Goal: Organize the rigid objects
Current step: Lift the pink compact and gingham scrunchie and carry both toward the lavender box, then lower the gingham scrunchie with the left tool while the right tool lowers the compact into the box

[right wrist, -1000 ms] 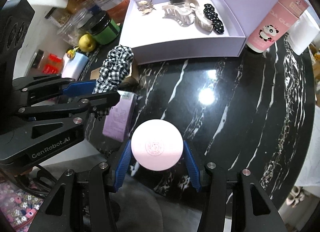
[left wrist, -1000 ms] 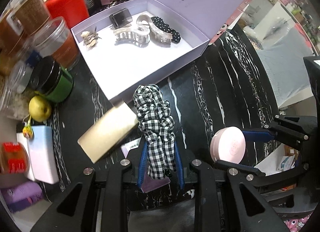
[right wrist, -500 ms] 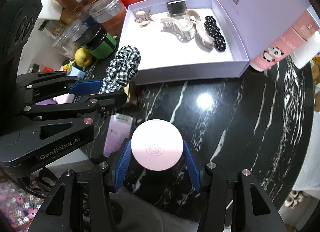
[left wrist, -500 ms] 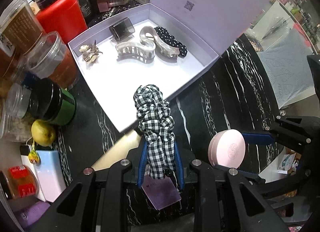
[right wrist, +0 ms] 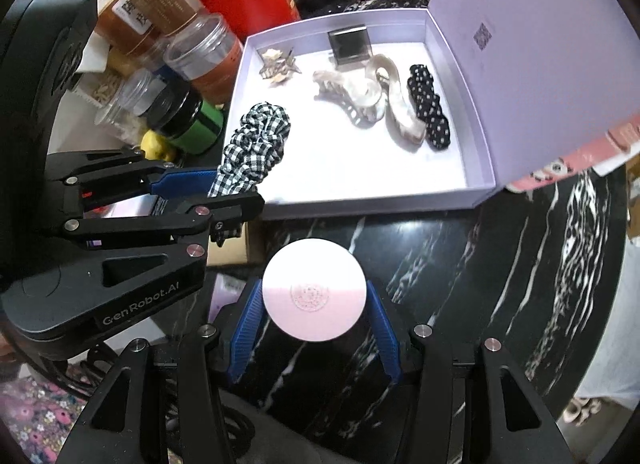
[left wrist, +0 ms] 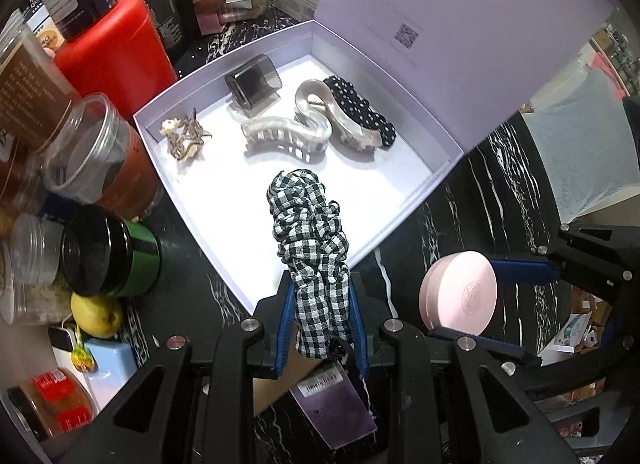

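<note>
The checked scrunchie (left wrist: 310,248) is clamped in the left claw (left wrist: 320,324), its free end over the near corner of the open lilac box (left wrist: 416,192) on the black marbled worktop (right wrist: 500,264). In the box lie, left to right, a small spiky clip (left wrist: 184,138), a dark square clip (left wrist: 253,80), a pearly claw clip (left wrist: 286,136), a curved pearl clip (left wrist: 340,120) and a dotted scrunchie (left wrist: 360,108). Further right, the right claw (right wrist: 314,314) is clamped on a round pink case (right wrist: 314,290), held above the worktop in front of the box.
</note>
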Available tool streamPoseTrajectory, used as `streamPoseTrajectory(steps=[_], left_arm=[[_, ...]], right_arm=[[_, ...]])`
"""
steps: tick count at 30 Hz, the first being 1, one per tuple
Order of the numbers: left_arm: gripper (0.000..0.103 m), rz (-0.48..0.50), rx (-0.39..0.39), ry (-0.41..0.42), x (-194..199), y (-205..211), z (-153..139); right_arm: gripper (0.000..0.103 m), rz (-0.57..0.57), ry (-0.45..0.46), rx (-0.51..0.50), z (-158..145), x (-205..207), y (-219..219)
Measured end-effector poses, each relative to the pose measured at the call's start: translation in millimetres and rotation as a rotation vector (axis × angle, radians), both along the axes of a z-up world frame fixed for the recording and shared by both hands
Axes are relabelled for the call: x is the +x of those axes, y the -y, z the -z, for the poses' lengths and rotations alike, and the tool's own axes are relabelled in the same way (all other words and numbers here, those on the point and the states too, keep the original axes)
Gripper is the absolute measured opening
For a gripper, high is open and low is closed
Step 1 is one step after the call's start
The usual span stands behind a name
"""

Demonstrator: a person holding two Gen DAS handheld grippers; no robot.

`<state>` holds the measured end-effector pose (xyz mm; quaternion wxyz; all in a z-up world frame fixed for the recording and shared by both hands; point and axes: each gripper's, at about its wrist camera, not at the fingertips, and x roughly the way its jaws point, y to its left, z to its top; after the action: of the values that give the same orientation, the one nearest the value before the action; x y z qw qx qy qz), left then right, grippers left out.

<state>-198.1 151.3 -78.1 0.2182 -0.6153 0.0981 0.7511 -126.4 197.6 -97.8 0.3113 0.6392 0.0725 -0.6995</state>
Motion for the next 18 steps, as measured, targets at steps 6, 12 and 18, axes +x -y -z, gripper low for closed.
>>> streamPoseTrajectory(steps=[6, 12, 18], left_arm=[[0.025, -0.009, -0.002, 0.017, -20, -1, 5], [0.025, -0.018, -0.005, 0.023, -43, -1, 10], [0.025, -0.021, -0.005, 0.014, -66, -2, 13]], right_arm=[[0.052, -0.003, 0.001, 0.0, 1, -25, 5], [0.052, -0.002, 0.003, 0.001, 4, -49, 11], [0.052, 0.002, 0.003, 0.0, 8, -72, 18]])
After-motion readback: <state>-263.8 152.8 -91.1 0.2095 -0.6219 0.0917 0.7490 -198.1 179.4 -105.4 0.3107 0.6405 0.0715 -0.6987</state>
